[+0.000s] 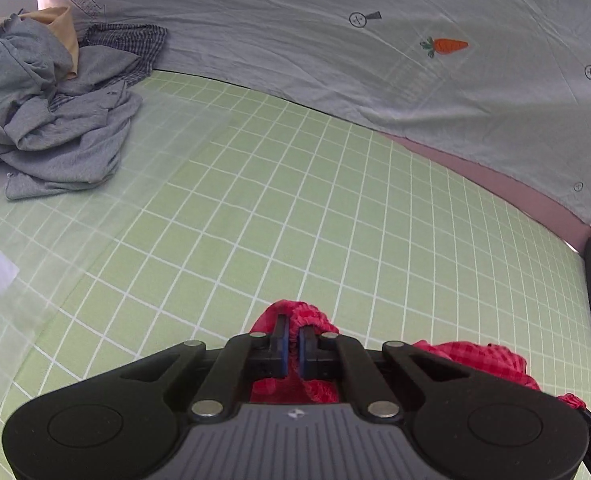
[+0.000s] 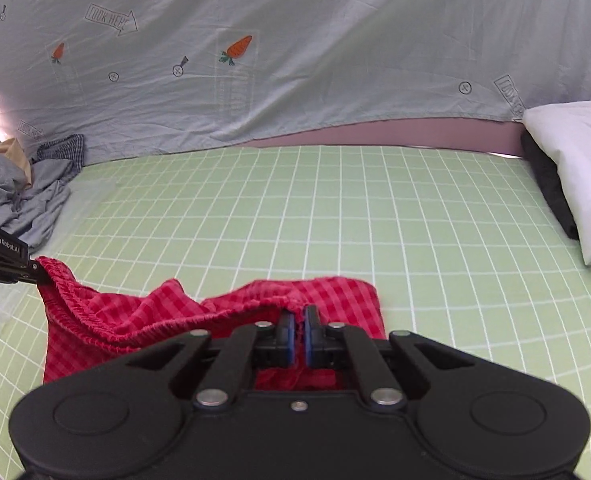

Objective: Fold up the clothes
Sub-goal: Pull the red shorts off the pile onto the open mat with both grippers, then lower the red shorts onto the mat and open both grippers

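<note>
both tools, the left tool (image 1: pixel 294 334) and the right tool (image 2: pixel 299 322), pinch the waistband of the red checked shorts (image 2: pixel 143 316) over the green grid surface (image 2: pixel 335 208).

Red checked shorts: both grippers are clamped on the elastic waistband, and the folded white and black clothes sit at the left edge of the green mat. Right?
Not quite. The folded white and black clothes sit at the right edge of the green mat, as the right wrist view shows; the rest holds.

Carrot-print sheet (image 2: pixel 295 60) behind green grid mat (image 2: pixel 335 208)
</note>
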The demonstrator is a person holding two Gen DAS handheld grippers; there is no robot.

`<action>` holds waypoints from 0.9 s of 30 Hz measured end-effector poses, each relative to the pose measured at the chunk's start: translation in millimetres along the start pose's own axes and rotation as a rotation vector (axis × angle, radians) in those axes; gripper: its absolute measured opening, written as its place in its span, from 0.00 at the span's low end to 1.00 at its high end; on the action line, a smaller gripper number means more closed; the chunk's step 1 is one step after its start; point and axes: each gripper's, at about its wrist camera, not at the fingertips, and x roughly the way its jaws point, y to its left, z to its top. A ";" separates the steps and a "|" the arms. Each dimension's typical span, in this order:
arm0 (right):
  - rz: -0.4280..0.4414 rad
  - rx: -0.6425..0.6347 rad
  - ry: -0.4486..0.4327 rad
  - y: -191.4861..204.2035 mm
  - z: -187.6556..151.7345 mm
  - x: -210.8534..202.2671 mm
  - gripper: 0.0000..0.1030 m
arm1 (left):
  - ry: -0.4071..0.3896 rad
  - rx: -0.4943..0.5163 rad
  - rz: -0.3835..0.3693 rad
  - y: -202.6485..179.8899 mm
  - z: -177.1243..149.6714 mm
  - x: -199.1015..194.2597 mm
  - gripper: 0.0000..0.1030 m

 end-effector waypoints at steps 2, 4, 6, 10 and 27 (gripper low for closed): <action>0.035 -0.001 -0.021 -8.2 16.9 6.3 0.05 | -0.024 -0.003 0.014 -4.2 12.0 -0.7 0.04; 0.060 0.008 -0.039 -13.4 32.7 14.6 0.05 | -0.038 0.002 0.026 -7.3 24.5 3.7 0.04; 0.065 0.011 -0.055 -17.1 47.3 26.0 0.05 | -0.048 0.004 0.028 -10.0 37.7 11.6 0.04; 0.065 0.034 -0.080 -22.0 78.6 54.6 0.05 | -0.046 -0.014 0.007 -15.6 65.9 39.8 0.04; 0.092 0.085 0.043 -20.5 104.6 134.5 0.41 | 0.077 -0.148 0.043 37.1 33.5 91.9 0.29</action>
